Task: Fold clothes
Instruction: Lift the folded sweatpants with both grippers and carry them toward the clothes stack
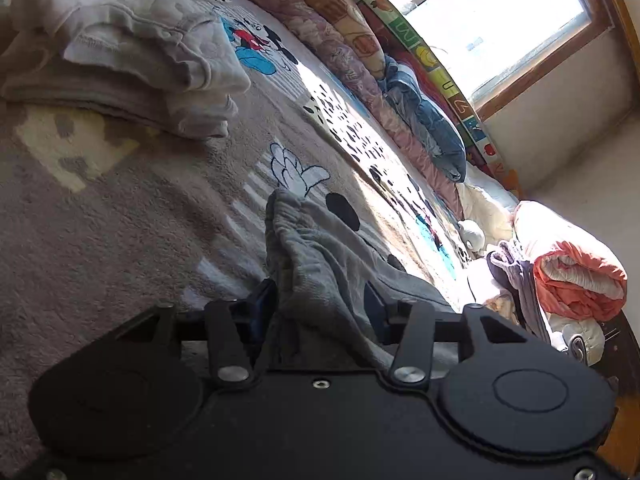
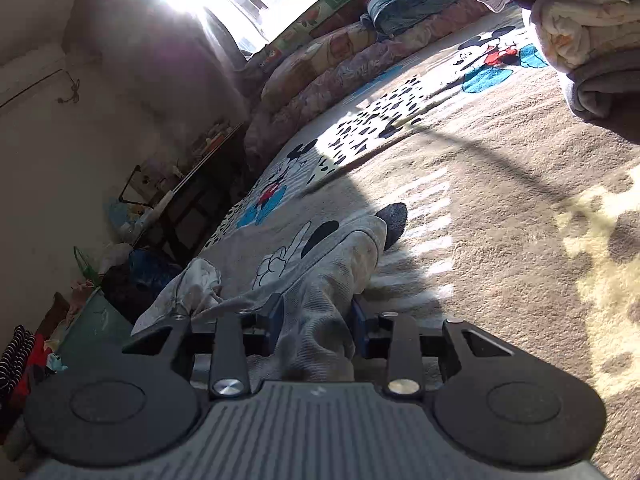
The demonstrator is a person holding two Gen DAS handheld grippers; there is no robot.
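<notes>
- The left gripper [image 1: 320, 308] pinches a bunched fold of a grey garment [image 1: 316, 248]; its two blue-padded fingers [image 1: 264, 300] press the cloth from either side.
- The right gripper [image 2: 318, 320] likewise clamps a gathered fold of the same grey garment [image 2: 320, 264], with blue pads on both sides of the fabric.
- The garment lies low on a fuzzy beige blanket [image 1: 120, 220] printed with cartoon mice (the garment itself carries a white gloved hand and black dots in the right wrist view).
- In the left wrist view, a ribbed, elastic-looking edge of the garment rises ahead of the fingers, resting on the blanket.
- A stack of folded pale clothes [image 1: 132, 52] sits further off on the blanket, well apart from the garment.
- Rolled quilts [image 1: 340, 48] in pink, orange and blue line the blanket's far edge, below a bright window [image 1: 492, 16].
- An orange-and-white rolled duvet [image 1: 568, 268] lies at the right of the left wrist view.
- In the right wrist view, a low dark table [image 2: 192, 184] with clutter stands by the wall.
</notes>
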